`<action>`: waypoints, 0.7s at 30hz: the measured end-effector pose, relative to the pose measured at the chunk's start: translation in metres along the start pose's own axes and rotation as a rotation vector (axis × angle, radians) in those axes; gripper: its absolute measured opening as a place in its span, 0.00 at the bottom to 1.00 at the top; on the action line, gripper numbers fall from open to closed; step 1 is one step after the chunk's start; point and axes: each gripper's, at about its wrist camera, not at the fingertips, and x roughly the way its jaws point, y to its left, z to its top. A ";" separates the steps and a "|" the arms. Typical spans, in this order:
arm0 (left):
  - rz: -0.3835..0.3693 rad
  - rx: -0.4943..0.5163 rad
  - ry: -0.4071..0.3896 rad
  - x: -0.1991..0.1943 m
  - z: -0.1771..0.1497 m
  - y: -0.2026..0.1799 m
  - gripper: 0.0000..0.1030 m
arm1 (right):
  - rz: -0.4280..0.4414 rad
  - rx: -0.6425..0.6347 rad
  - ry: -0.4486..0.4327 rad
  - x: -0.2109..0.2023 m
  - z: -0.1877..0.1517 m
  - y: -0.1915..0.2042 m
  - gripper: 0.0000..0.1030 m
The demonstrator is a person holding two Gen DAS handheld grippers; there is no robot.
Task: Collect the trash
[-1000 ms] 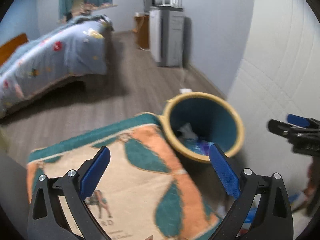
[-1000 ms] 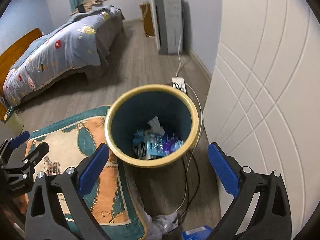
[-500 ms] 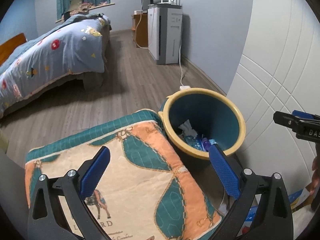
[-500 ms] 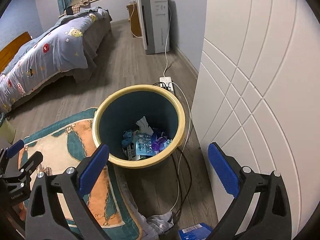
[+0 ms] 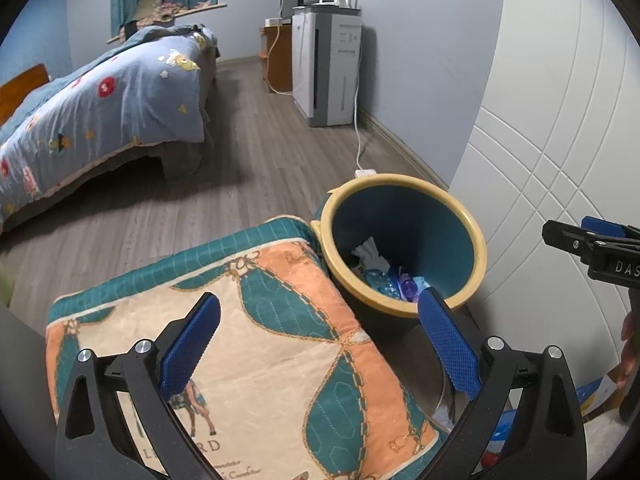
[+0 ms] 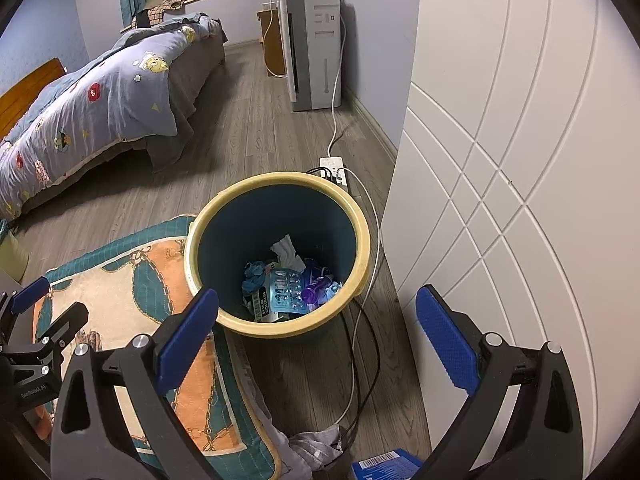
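Note:
A teal trash bin with a yellow rim (image 6: 362, 240) stands on the wood floor beside a white panelled door; it also shows in the left wrist view (image 5: 478, 240). Inside lie trash pieces (image 6: 290, 284): white tissue, a blue blister pack, purple and blue wrappers. My right gripper (image 6: 318, 324) is open and empty, above and in front of the bin. My left gripper (image 5: 320, 336) is open and empty over the patterned quilt (image 5: 256, 340), left of the bin. Each gripper shows at the edge of the other's view.
A bed with a blue duvet (image 6: 100, 104) lies at the left. A grey air purifier (image 6: 316, 40) stands by the far wall. A power strip and cables (image 6: 360, 320) run beside the bin. A blue box (image 6: 384, 466) and grey cloth (image 6: 316, 446) lie on the floor nearby.
Both grippers have drawn back and up a little from the bin, staying open and empty. The trash in the bin has not moved.

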 end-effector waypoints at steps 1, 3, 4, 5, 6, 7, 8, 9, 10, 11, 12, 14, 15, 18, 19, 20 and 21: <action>0.001 0.000 -0.001 0.000 0.000 0.000 0.95 | 0.000 -0.001 0.001 0.000 0.000 0.000 0.94; 0.000 -0.001 -0.002 0.000 0.000 -0.001 0.95 | 0.000 -0.004 0.001 0.001 0.000 0.000 0.94; 0.001 -0.002 -0.002 0.000 0.000 -0.001 0.95 | -0.001 -0.005 0.000 0.001 0.001 -0.001 0.94; 0.000 -0.002 -0.002 0.000 0.000 -0.001 0.95 | -0.001 -0.007 0.000 0.002 0.001 -0.001 0.94; 0.000 -0.001 0.000 0.000 0.000 -0.001 0.95 | -0.002 -0.009 0.000 0.001 0.001 0.000 0.94; 0.000 -0.001 0.001 0.001 0.000 -0.001 0.95 | -0.001 -0.012 0.001 0.002 0.001 0.000 0.94; 0.003 -0.002 -0.001 0.000 0.000 -0.001 0.95 | -0.002 -0.014 0.002 0.002 0.001 0.000 0.94; 0.002 -0.001 -0.001 0.000 0.000 -0.001 0.95 | -0.003 -0.016 0.003 0.002 0.001 0.001 0.94; 0.002 0.000 -0.002 0.000 0.001 -0.001 0.95 | -0.002 -0.016 0.001 0.002 0.001 0.001 0.94; 0.003 -0.001 -0.003 0.000 0.001 -0.002 0.95 | -0.002 -0.017 0.000 0.002 0.001 0.001 0.94; 0.002 0.000 -0.004 0.001 0.000 -0.002 0.95 | -0.002 -0.017 0.001 0.002 0.000 0.001 0.94; 0.000 0.003 -0.005 0.001 0.000 -0.002 0.95 | -0.002 -0.020 0.001 0.002 0.001 0.001 0.94; 0.001 0.003 -0.005 0.001 0.000 -0.002 0.95 | -0.003 -0.021 0.001 0.002 0.002 0.000 0.94; -0.003 0.002 -0.004 0.001 0.000 -0.002 0.95 | -0.004 -0.022 0.001 0.002 0.002 0.001 0.94; -0.004 0.003 -0.004 0.001 0.000 -0.002 0.95 | -0.004 -0.023 0.001 0.002 0.002 0.000 0.94; -0.007 0.005 -0.004 0.001 0.000 -0.002 0.95 | -0.004 -0.023 0.001 0.002 0.002 0.000 0.94; -0.010 0.006 -0.004 0.001 -0.001 -0.001 0.95 | -0.004 -0.023 0.001 0.002 0.002 0.000 0.94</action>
